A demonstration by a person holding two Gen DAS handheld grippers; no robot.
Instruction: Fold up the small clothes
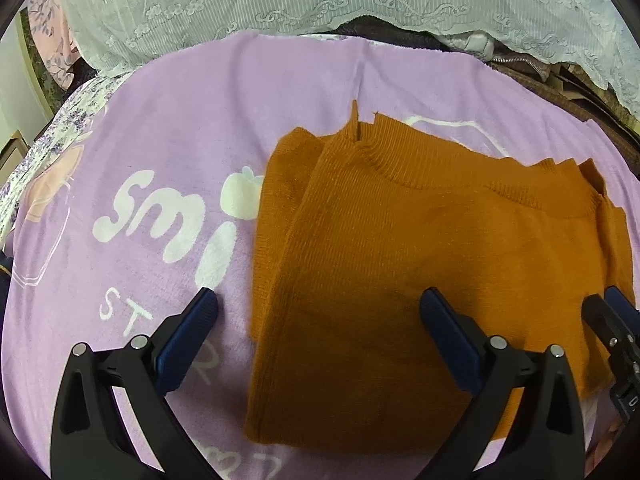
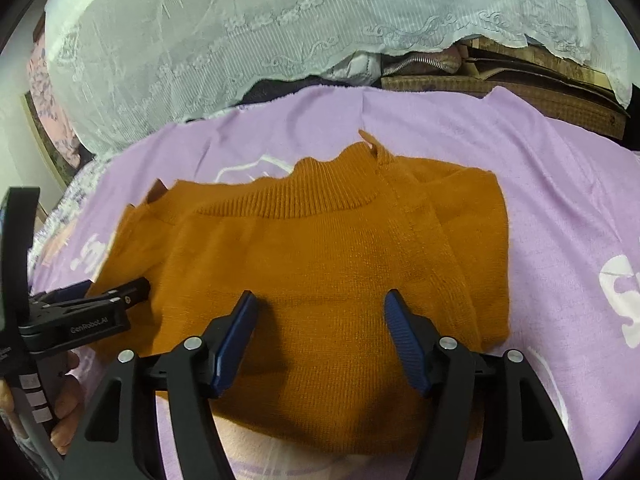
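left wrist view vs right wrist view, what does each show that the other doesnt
Only the left wrist view shows the white "smi" lettering in full beside the sweater, and the open left gripper from behind.

Only the right wrist view shows the person's hand and the open right gripper from behind.

Both show the orange knit sweater on the purple blanket, with the white lace cloth behind.

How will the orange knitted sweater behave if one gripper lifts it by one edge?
The orange sweater is a thin ribbed knit in folded layers, so it will likely droop and unfold. It looks light. The fuzzy purple blanket beneath may cling slightly, so pushing would probably bunch it.
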